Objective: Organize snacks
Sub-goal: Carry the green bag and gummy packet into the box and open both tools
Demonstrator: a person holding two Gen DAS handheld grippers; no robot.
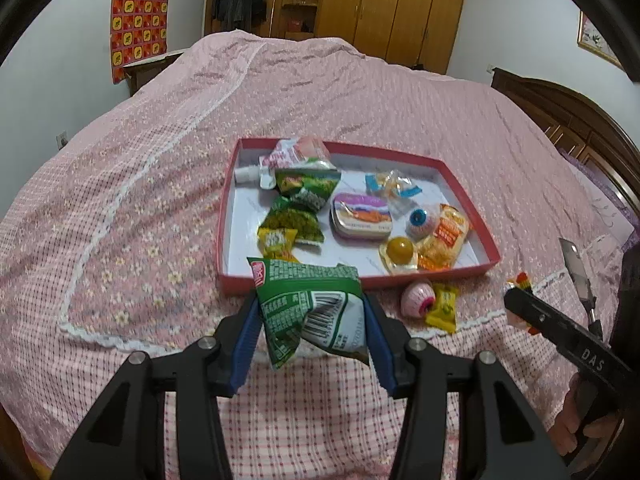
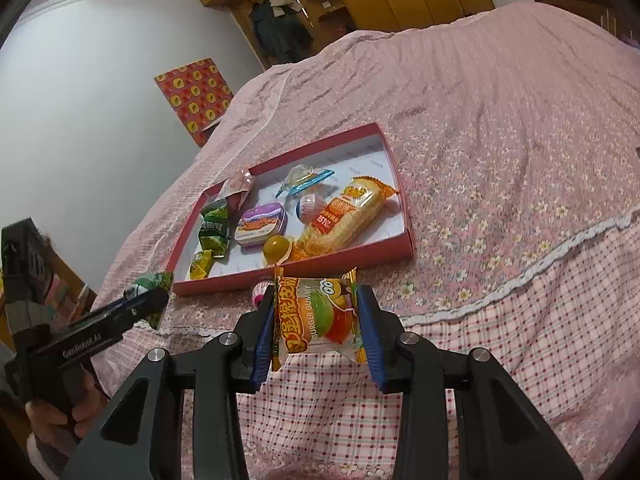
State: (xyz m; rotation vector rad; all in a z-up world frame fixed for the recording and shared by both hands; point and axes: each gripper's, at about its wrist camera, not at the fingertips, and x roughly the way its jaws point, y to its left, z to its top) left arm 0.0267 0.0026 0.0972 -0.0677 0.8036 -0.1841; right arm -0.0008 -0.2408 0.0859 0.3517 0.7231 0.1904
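A red tray (image 1: 228, 216) with a white floor lies on the pink bedspread and holds several snacks: green packets, a purple tin (image 1: 362, 216), an orange cracker packet (image 1: 444, 236). My left gripper (image 1: 310, 312) is shut on a green snack packet (image 1: 308, 304), held above the bed just short of the tray's near rim. My right gripper (image 2: 316, 312) is shut on a burger gummy packet (image 2: 316, 316), also above the bed before the tray (image 2: 404, 220). A pink eyeball candy (image 1: 418, 298) and a yellow candy (image 1: 444, 306) lie on the bed beside the tray.
The pink bedspread (image 1: 160, 128) stretches far beyond the tray. A dark wooden headboard (image 1: 568, 120) stands at the right, wardrobes (image 1: 400, 12) at the back. The right gripper's body (image 1: 560, 328) shows low at the right; the left gripper's body (image 2: 100, 324) shows at the left.
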